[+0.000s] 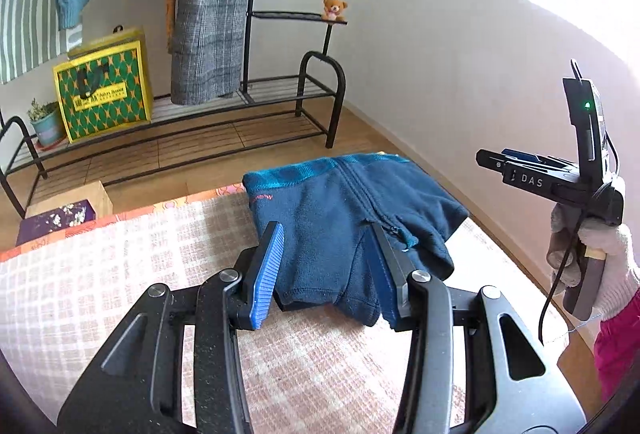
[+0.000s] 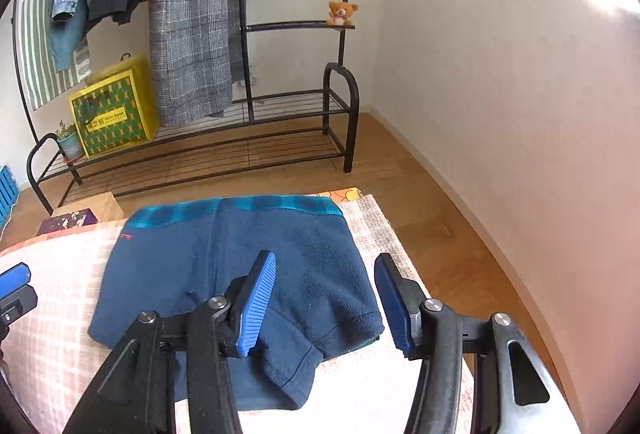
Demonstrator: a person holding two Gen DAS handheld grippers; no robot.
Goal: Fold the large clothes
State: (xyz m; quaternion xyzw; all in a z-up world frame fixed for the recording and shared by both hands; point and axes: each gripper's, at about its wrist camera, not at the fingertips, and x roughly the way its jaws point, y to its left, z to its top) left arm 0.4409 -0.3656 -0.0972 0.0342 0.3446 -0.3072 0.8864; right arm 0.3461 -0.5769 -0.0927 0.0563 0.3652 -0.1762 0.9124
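A navy fleece jacket point(image 1: 340, 209) with a teal collar band lies folded into a compact block on the checked cloth at the table's far right end. It also shows in the right wrist view point(image 2: 240, 262). My left gripper point(image 1: 328, 270) is open, its blue pads point(image 1: 266, 274) standing either side of the jacket's near edge. My right gripper point(image 2: 328, 302) is open just above the jacket's near right corner. The right gripper also shows at the right of the left wrist view point(image 1: 560, 169), held in a gloved hand.
The pink checked table cloth point(image 1: 120, 274) covers the table. Behind stands a black metal clothes rack point(image 2: 280, 121) with hanging coats, a yellow-green bag point(image 2: 116, 109), a small plant and a teddy bear point(image 2: 342, 13). A white wall is at the right.
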